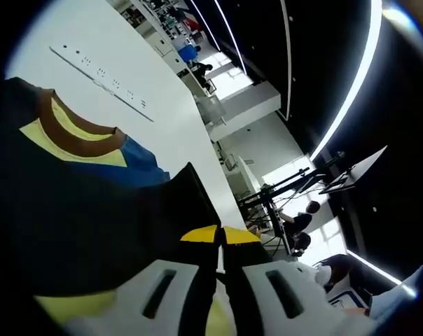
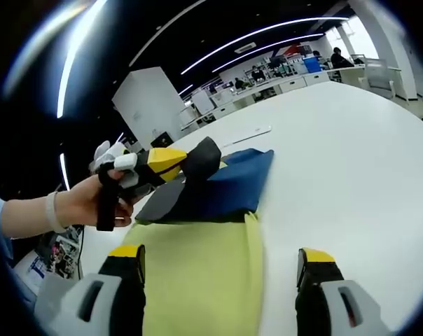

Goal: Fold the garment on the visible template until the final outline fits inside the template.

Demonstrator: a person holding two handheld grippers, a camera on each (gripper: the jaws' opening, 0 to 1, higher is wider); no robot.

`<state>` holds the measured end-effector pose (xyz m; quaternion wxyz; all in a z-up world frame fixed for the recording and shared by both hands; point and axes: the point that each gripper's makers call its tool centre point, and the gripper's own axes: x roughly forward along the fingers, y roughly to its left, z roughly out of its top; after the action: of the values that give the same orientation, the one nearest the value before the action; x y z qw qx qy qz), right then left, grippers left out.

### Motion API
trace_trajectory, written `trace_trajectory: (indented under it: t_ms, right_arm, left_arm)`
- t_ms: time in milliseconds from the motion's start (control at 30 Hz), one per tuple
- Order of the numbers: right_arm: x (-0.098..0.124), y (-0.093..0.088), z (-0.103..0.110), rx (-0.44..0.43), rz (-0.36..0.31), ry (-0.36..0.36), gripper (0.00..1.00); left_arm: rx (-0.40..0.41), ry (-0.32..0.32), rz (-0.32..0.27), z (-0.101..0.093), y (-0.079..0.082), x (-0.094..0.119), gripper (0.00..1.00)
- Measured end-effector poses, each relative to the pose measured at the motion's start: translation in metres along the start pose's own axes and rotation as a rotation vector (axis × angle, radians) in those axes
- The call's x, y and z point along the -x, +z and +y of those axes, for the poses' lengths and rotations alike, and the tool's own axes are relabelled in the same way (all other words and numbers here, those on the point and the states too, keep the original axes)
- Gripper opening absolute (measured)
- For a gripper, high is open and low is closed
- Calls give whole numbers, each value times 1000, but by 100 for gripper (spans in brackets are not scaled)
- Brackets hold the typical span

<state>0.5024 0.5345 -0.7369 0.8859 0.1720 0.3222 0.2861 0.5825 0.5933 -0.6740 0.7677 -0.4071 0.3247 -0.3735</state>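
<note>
A dark navy garment with a brown collar, yellow trim and a blue panel lies on the white table. My left gripper is shut on a dark fold of it and lifts that edge. In the right gripper view, a hand holds the left gripper, pinching the dark corner of the garment. A yellow-green sheet lies flat in front of the garment and partly beneath it. Above that sheet my right gripper is open and holds nothing.
A long white strip lies on the table beyond the garment, also seen as the strip in the right gripper view. Bare table stretches to the right. Desks, stands and seated people are further off.
</note>
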Motion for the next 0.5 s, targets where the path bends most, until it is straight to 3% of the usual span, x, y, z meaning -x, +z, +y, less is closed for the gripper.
trace_trajectory:
  t_ms: [200,500]
  right_arm:
    - [-1,0,2,5,1,4,90]
    - [-1,-1,5,7,4,9,90]
  left_arm:
    - [-68,-11,2,-1,0,3,0]
    - [-184,-29,-12,-6,0,11,27]
